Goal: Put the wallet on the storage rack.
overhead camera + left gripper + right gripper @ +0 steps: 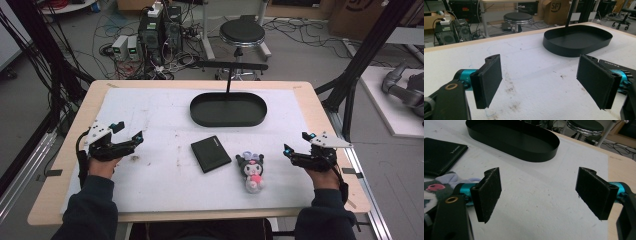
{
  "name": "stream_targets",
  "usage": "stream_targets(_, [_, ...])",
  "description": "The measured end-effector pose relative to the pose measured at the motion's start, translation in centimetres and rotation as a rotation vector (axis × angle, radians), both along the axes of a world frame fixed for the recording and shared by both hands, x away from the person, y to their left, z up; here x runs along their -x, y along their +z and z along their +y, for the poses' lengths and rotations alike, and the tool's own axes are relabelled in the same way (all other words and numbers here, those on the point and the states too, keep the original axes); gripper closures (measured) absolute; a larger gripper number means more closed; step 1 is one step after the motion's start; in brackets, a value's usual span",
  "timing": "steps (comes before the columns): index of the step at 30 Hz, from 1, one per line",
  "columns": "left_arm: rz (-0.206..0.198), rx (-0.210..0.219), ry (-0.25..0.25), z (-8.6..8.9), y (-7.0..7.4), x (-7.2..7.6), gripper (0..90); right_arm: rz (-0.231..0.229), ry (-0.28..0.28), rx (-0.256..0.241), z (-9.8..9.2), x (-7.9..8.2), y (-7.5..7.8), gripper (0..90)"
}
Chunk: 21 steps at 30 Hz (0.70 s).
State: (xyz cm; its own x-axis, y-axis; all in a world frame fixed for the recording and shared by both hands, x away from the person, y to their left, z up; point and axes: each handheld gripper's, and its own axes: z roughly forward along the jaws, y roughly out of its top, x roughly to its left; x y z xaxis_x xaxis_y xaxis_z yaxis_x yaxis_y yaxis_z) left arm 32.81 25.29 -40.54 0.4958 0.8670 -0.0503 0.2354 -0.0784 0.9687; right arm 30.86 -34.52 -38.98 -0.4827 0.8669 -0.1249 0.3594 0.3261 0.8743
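Observation:
A black oval tray (228, 118) with an upright handle stands at the back middle of the white mat; its wall (574, 52) and rim (534, 157) show in the gripper views. A flat black wallet (210, 153) lies in the middle, also the wallet (439, 155) and its corner (616, 65). Just right of it lies a small plush doll (251, 171) with black ears and pink body, its head (436, 187) at the left edge. My left gripper (128, 131) rests open at the mat's left. My right gripper (297, 142) is open at the right, a little right of the doll.
The wooden table (325, 115) edges the white mat (150, 115). Behind it stand a round black stool (242, 34), computer cases (160, 30) and floor cables. Black frame posts (370, 50) rise at both sides.

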Motion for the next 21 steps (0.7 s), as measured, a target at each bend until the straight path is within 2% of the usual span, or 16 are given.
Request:
stream_targets(7, [-0.003,-0.003,-0.002,0.2,0.1,0.5,20.7,0.01,0.025,-0.001,1.2,-0.1,0.0,21.2])
stream_targets(14, [0.004,-0.007,-0.007,-0.1,-0.1,0.3,20.8,0.033,0.098,0.032,3.8,-0.5,-0.3,21.2])
stream_targets(17, [0.012,-0.016,-0.014,-0.3,-0.2,0.2,21.5,0.053,0.145,0.003,5.4,-0.6,-0.3,21.2])
stream_targets(18, [0.012,-0.016,-0.014,-0.3,-0.2,0.2,21.7,0.053,0.145,0.003,5.4,-0.6,-0.3,21.2])
stream_targets(19, [0.015,-0.02,-0.019,-0.4,-0.3,0.1,22.0,0.076,0.179,-0.037,6.7,-0.7,-0.1,21.2])
stream_targets(21, [0.015,-0.025,-0.018,-0.4,-0.3,0.1,22.6,0.079,0.196,-0.036,7.4,-0.8,-0.1,21.2])
